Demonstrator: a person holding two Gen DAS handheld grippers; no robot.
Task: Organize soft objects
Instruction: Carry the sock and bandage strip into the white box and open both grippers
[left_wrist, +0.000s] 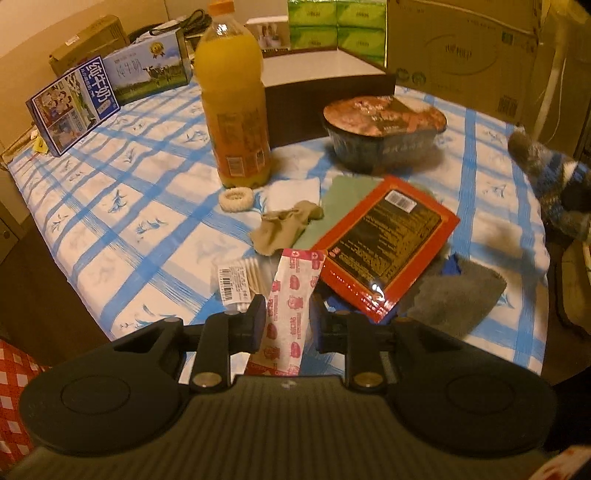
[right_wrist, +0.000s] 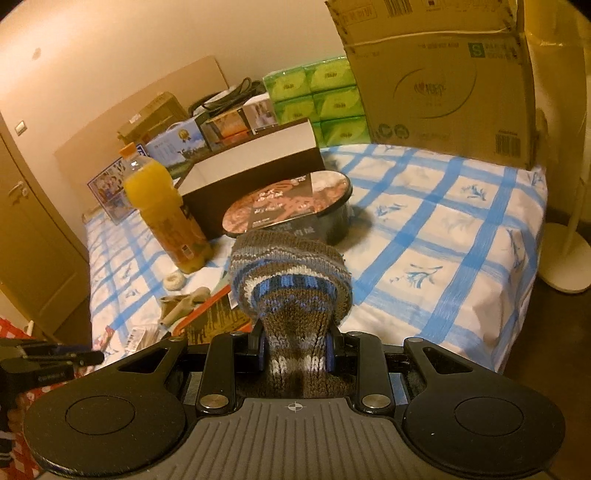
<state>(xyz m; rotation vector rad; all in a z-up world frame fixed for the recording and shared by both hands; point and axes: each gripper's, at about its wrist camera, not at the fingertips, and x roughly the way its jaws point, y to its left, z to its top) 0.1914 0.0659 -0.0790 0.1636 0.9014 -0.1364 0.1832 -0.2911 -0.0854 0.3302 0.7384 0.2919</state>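
Note:
My left gripper (left_wrist: 288, 314) is shut on a pink-and-white plaster packet (left_wrist: 291, 291), held upright above the checked tablecloth (left_wrist: 147, 192). My right gripper (right_wrist: 297, 339) is shut on a knitted brown, blue and white striped sock (right_wrist: 291, 280), whose bunched end bulges past the fingertips; the same sock (left_wrist: 554, 181) shows at the right edge of the left wrist view. On the cloth lie a beige sock (left_wrist: 284, 225), a cream hair scrunchie (left_wrist: 235, 199), a grey fluffy cloth (left_wrist: 454, 295) and a green cloth (left_wrist: 347, 192) partly under a red food packet (left_wrist: 388, 240).
An orange juice bottle (left_wrist: 232, 110) and a black instant-noodle bowl (left_wrist: 384, 129) stand mid-table. A pack of cotton swabs (left_wrist: 238, 280) lies near the front. Milk cartons (left_wrist: 74, 103), green tissue packs (left_wrist: 332, 26) and a large cardboard box (left_wrist: 461, 48) line the back. A fan base (right_wrist: 565, 254) stands on the floor.

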